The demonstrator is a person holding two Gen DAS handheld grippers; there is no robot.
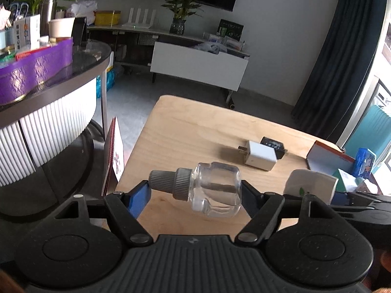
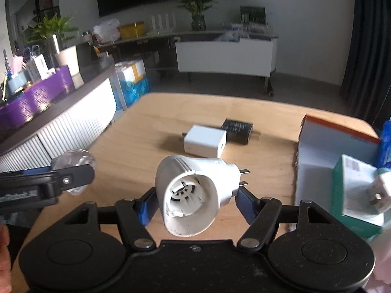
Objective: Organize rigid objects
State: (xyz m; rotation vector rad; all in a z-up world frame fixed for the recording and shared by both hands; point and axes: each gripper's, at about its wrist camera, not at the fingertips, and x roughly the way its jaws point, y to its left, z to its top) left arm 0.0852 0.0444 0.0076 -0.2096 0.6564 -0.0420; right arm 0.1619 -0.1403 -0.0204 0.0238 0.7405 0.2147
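Here my left hand-held gripper [image 1: 195,190] is clamped on a clear glass bottle [image 1: 216,189], one blue pad against its grey screw cap and the other against its base, so the bottle lies sideways, lifted above the worktop [image 1: 195,127]. My right hand-held gripper [image 2: 194,199] grasps a white plug-in heater [image 2: 195,190], its open round socket turned toward the camera and its two metal prongs pointing right; it too hangs clear of the wood. From the right wrist view the left hand-held gripper sits at the left edge with the bottle beside it. Farther out on the worktop lie a white charger [image 2: 205,140] and a black charger [image 2: 237,128], touching each other. At the right stands an open cardboard box [image 2: 325,146], with a green carton [image 2: 354,185] near it.
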